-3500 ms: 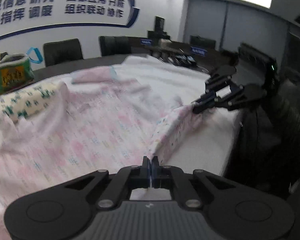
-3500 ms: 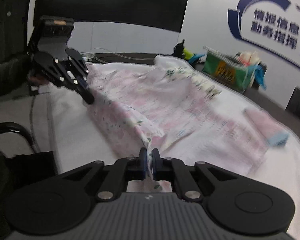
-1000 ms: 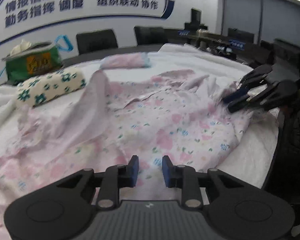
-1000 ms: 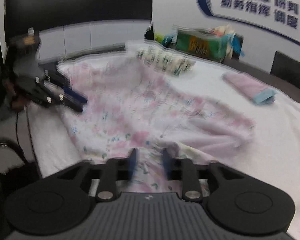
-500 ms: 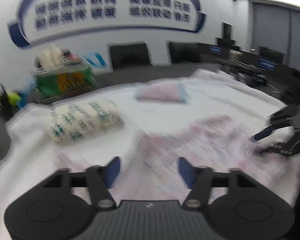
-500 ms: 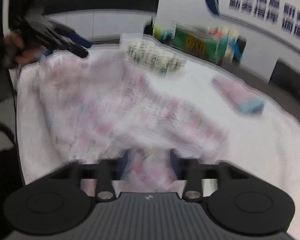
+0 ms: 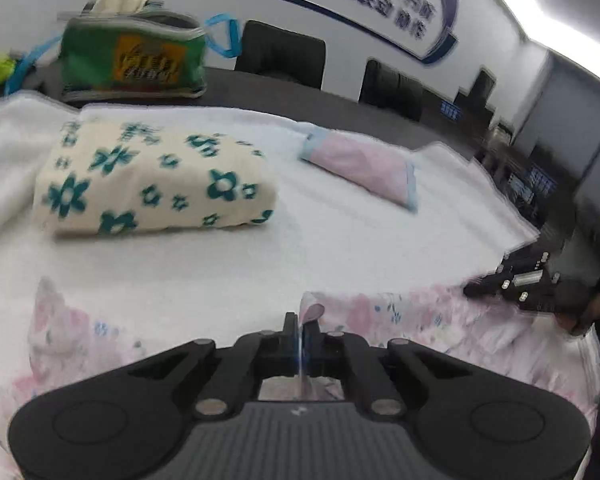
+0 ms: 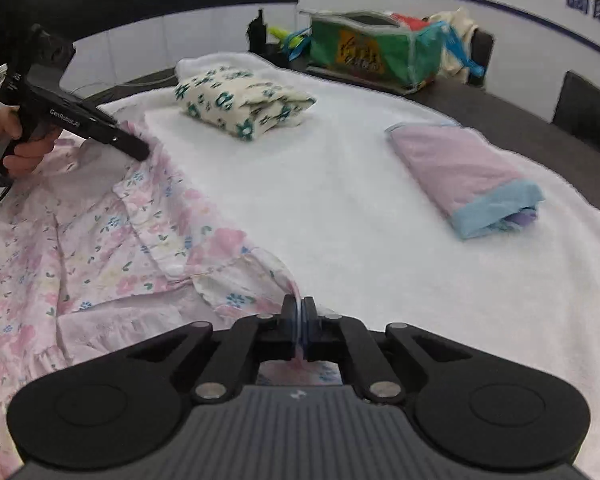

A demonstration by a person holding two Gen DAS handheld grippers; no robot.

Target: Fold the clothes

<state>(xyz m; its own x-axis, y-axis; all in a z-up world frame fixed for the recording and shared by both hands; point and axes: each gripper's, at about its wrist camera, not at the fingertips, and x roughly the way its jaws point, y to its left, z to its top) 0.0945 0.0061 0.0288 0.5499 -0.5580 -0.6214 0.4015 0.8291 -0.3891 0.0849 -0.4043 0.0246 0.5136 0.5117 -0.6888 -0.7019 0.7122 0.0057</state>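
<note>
A pink floral garment (image 8: pixel 100 248) lies spread on the white towel-covered table (image 8: pixel 360 208). My right gripper (image 8: pixel 299 312) is shut on the garment's far edge at its near corner. My left gripper (image 7: pixel 299 326) is shut on the same far edge further left, and it also shows in the right wrist view (image 8: pixel 140 152) pinching the cloth. In the left wrist view the garment (image 7: pixel 420 320) runs along the bottom, and the right gripper (image 7: pixel 472 290) shows at the right edge.
A folded cream cloth with teal flowers (image 7: pixel 148 180) and a folded pink cloth with blue trim (image 7: pixel 364 164) lie further back on the towel. A green bag (image 7: pixel 132 60) stands behind them. Dark chairs (image 7: pixel 280 54) line the far side.
Both grippers let go of the garment, moved across it to its far edge while open, and have shut on that edge. The garment now lies flatter.
</note>
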